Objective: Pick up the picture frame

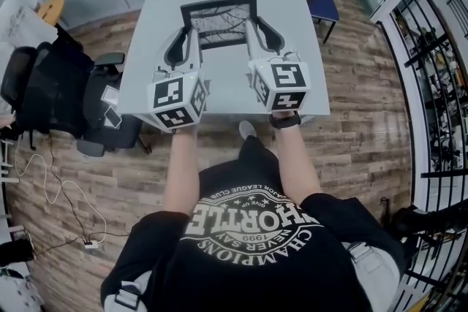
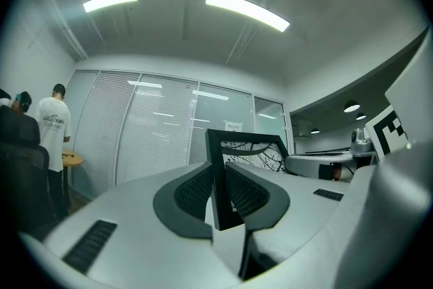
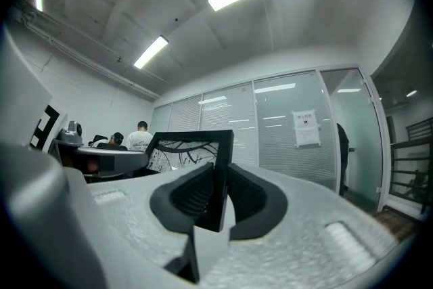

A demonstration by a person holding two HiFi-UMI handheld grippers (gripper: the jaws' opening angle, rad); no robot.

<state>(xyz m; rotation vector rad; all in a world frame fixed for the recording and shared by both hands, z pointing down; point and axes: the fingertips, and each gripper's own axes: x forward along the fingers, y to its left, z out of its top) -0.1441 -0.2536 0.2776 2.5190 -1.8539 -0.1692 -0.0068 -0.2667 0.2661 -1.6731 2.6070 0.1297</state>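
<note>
Gripping the picture frame (image 1: 219,17) by both side edges shares its weight and holds it steady over the bench (image 1: 219,95). The left gripper's (image 2: 218,196) fingers (image 2: 189,194) are nearly closed, clamping the frame's left edge. The right gripper's (image 3: 220,196) fingers (image 3: 252,198) pinch its right edge.

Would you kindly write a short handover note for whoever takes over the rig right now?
Left hand-held gripper: shut on the left edge of the frame.
Right hand-held gripper: shut on its right edge.
Frame: held between both, over the white table, apparently clear of it.
Done: grasp and lift.
Left: hold it steady; no further step shows.
</note>
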